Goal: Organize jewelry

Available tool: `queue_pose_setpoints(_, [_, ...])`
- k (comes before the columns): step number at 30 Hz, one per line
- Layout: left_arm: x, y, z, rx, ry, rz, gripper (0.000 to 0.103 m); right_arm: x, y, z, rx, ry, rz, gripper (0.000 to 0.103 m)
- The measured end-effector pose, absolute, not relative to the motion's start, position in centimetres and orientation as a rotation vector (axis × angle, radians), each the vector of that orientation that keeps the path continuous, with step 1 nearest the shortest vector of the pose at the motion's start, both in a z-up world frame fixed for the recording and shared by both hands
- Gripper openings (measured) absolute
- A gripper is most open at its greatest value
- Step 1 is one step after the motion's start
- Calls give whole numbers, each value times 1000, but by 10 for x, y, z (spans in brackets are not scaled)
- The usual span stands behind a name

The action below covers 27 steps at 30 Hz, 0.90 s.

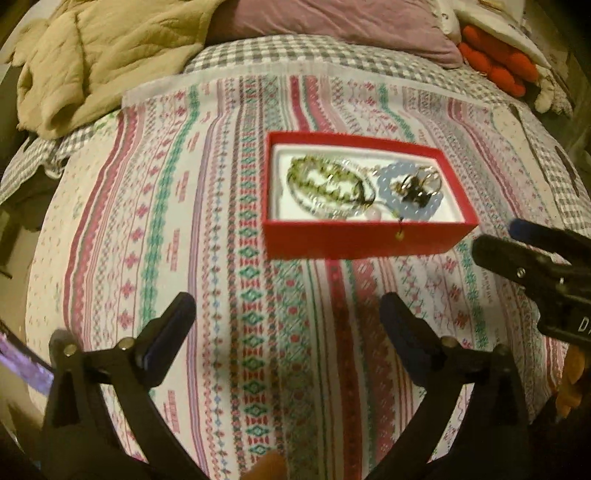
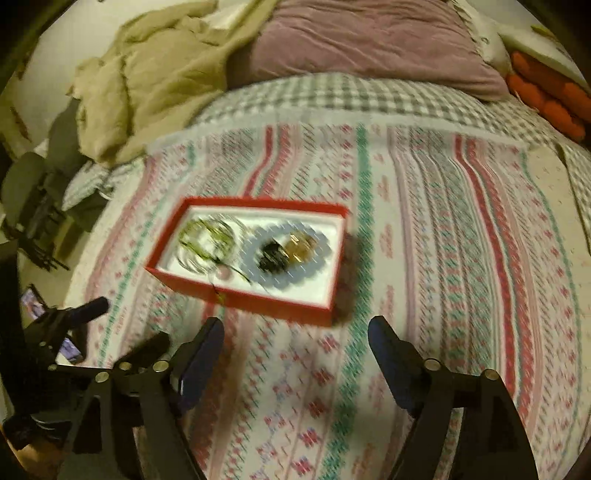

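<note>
Both tongs stand wide apart and carry nothing: the left tongs [image 1: 288,325] fill the bottom of the left view, the right tongs [image 2: 295,343] the bottom of the right view.

1. Location. Beyond them, on the striped bedspread [image 1: 229,258], sits an open red box [image 1: 365,242], centre-right in the left view and centre-left in the right view. Inside lie a green bead bracelet [image 1: 325,181] on the left and dark and gold rings [image 1: 417,186] on a pale blue scalloped card [image 1: 388,177] on the right.

2. Handling. The jewelry is judged light, small and slippery; the bracelet is limp and likely to snag its neighbours. Grip the bracelet across one strand, the rings across the band. A thin cord [image 1: 399,225] hangs over the near wall of the box.

3. Surroundings. Box walls restrict a low approach; come from above. A checked sheet [image 1: 295,55], beige blanket [image 1: 103,59] and purple pillow [image 1: 332,18] lie far behind, well apart.
</note>
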<state>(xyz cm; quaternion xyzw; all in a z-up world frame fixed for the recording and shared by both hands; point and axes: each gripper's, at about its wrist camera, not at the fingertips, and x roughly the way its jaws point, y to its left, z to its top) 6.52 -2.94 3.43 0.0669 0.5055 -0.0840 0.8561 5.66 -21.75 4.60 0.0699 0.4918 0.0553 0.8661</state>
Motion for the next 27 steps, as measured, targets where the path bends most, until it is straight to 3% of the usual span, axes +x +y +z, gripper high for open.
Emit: queue_pose_setpoints(27, [58,-33,33,166,1010,-103,100,49,-218,22,64,1122,19,84])
